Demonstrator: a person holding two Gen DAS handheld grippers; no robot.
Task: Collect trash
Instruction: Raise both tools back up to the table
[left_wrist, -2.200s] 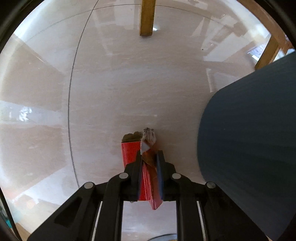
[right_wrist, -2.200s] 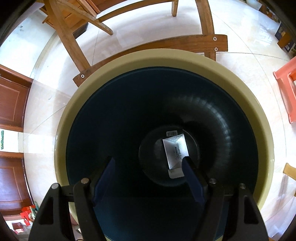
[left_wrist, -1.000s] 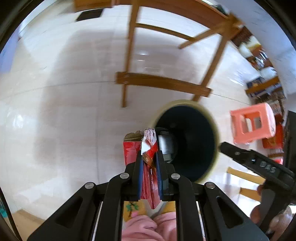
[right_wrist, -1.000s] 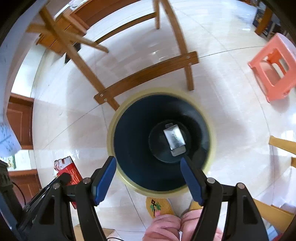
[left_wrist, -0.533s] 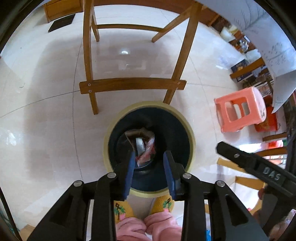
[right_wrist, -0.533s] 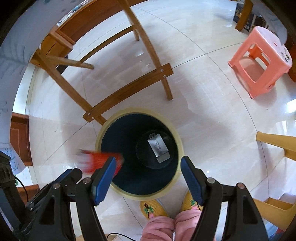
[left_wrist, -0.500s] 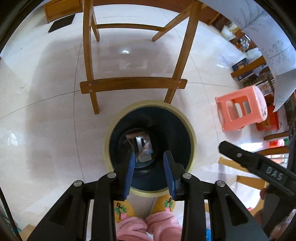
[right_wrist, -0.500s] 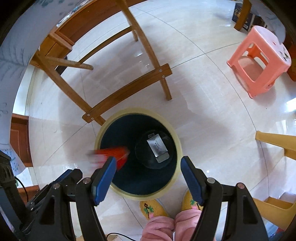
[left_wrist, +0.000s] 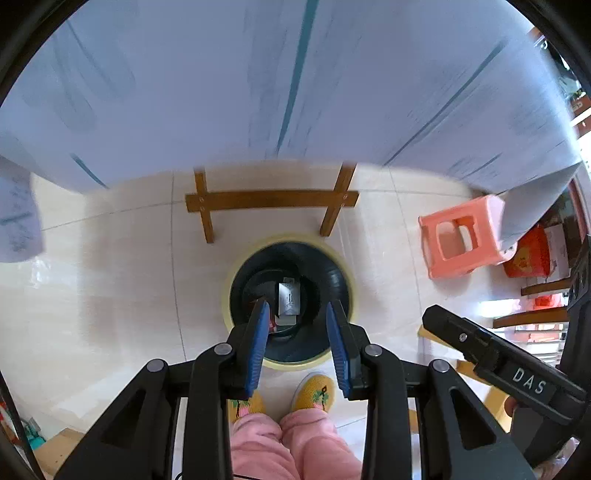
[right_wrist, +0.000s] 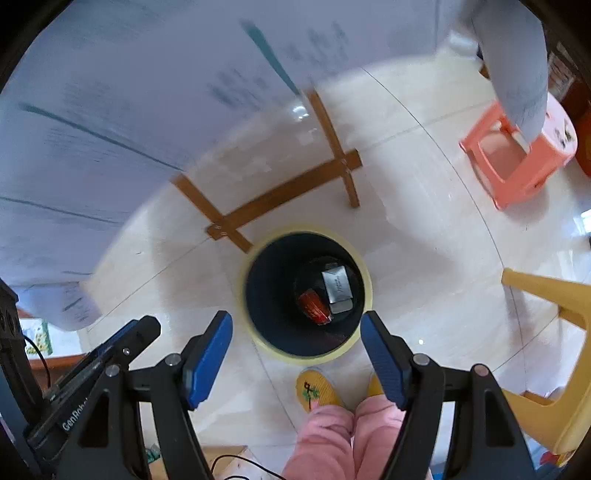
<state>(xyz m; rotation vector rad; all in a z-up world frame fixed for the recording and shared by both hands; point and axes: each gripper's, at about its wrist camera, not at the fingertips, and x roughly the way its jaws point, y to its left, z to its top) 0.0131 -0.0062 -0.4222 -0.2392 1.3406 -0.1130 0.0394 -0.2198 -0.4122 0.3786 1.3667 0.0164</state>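
On the pale tiled floor stands a round bin (left_wrist: 291, 363) with a cream rim and a dark inside. Both views look almost straight down into the bin (right_wrist: 306, 355). At its bottom lie a silver wrapper (right_wrist: 336, 286) and a red snack wrapper (right_wrist: 314, 306). In the left wrist view the silver wrapper (left_wrist: 288, 299) shows plainly, and the red wrapper (left_wrist: 272, 322) only peeks out beside a finger. My left gripper (left_wrist: 296, 304) hangs high over the bin, open and holding nothing. My right gripper (right_wrist: 296, 318) hangs open wide beside it, also holding nothing.
A wooden table's crossbar (left_wrist: 271, 201) and legs stand just behind the bin, under a white cloth (left_wrist: 295, 92) with blue lines. A salmon plastic stool (left_wrist: 461, 236) is at the right, a yellow chair (right_wrist: 554, 295) nearer. The person's yellow slippers (left_wrist: 314, 395) touch the bin's near side.
The left gripper opened over the bin and the red wrapper fell in beside the silver one. Both grippers then rose, so the bin looks smaller and the tablecloth fills the top.
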